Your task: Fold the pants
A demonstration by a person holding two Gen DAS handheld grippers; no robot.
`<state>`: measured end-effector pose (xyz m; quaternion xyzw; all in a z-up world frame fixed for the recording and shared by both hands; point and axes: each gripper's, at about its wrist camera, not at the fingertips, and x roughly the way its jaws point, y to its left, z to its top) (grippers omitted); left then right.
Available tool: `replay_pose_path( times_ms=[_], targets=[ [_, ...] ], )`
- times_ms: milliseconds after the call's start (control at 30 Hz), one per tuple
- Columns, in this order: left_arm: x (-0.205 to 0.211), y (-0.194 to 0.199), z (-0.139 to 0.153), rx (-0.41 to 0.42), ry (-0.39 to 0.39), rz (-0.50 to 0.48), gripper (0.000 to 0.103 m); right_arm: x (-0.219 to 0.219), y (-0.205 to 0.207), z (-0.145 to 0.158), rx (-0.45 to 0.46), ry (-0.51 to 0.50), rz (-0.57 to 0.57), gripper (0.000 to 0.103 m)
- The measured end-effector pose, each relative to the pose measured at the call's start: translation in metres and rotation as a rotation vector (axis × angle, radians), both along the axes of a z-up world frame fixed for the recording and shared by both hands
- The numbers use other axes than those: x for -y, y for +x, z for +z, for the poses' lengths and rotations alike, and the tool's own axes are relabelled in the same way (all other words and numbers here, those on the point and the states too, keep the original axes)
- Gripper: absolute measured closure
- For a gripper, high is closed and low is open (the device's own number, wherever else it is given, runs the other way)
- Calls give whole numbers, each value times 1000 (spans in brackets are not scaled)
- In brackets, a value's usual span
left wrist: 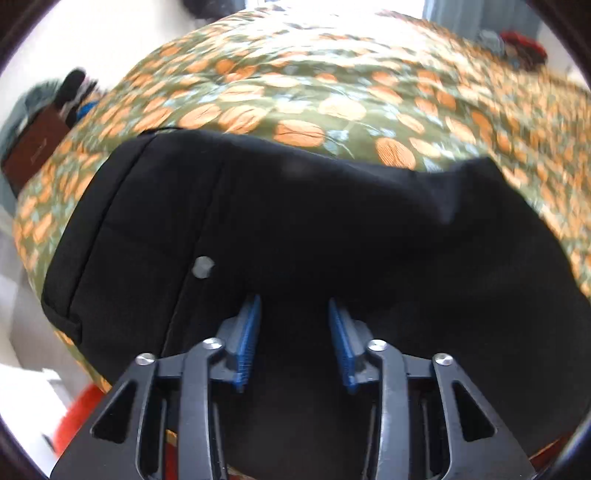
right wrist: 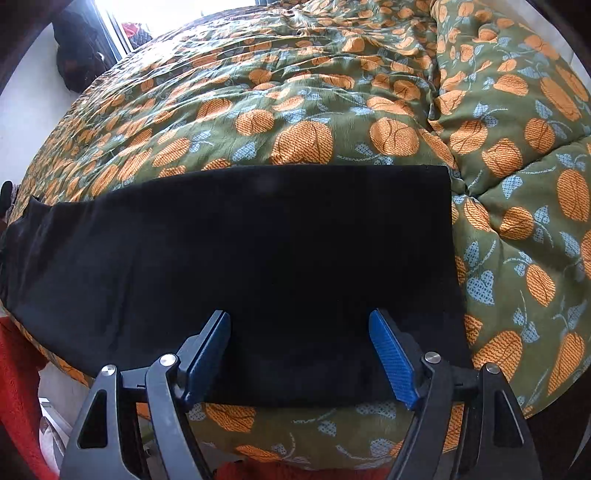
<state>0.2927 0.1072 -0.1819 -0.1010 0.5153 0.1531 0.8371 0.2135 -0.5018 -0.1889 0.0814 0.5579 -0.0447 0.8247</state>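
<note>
Black pants [left wrist: 295,229] lie flat on a green bedspread with orange fruit print [left wrist: 314,92]. In the left wrist view I see the waistband end with a silver button [left wrist: 202,266]. My left gripper [left wrist: 294,301] is open, its blue pads just above the pants near the waist. In the right wrist view the pants [right wrist: 277,258] show their leg end, with a straight hem edge at the right. My right gripper [right wrist: 299,317] is open wide and empty, over the near edge of the leg.
The bedspread [right wrist: 498,155] bulges into a puffy fold at the right. A brown box [left wrist: 35,147] and dark items stand off the bed at the left. Red fabric [right wrist: 18,387] hangs at the near left. A bright window [right wrist: 166,11] is beyond the bed.
</note>
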Motion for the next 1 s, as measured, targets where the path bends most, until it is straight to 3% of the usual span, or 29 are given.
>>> replay_pose_path(
  times_ms=[67, 167, 300, 400, 500, 633, 767, 900, 1000],
  targets=[
    [-3, -14, 9, 11, -21, 18, 68, 2, -4, -1, 5, 19, -9, 26],
    [16, -18, 26, 23, -4, -5, 31, 5, -6, -2, 12, 26, -10, 25],
    [48, 6, 42, 104, -44, -185, 14, 1, -6, -3, 9, 16, -5, 23],
    [69, 43, 23, 51, -8, -254, 11, 1, -5, -3, 6, 27, -6, 20],
    [59, 67, -5, -37, 26, -183, 15, 3, -4, -4, 11, 40, -9, 19],
    [70, 52, 22, 36, -27, -160, 15, 2, -6, -4, 16, 38, -4, 19],
    [137, 32, 52, 91, -78, -328, 13, 0, -7, -4, 13, 24, 13, 18],
    [236, 17, 55, 47, -144, -614, 12, 1, -5, -4, 14, 34, 8, 16],
    [301, 18, 45, 7, -129, -771, 12, -2, -5, -4, 8, 21, 14, 15]
  ],
)
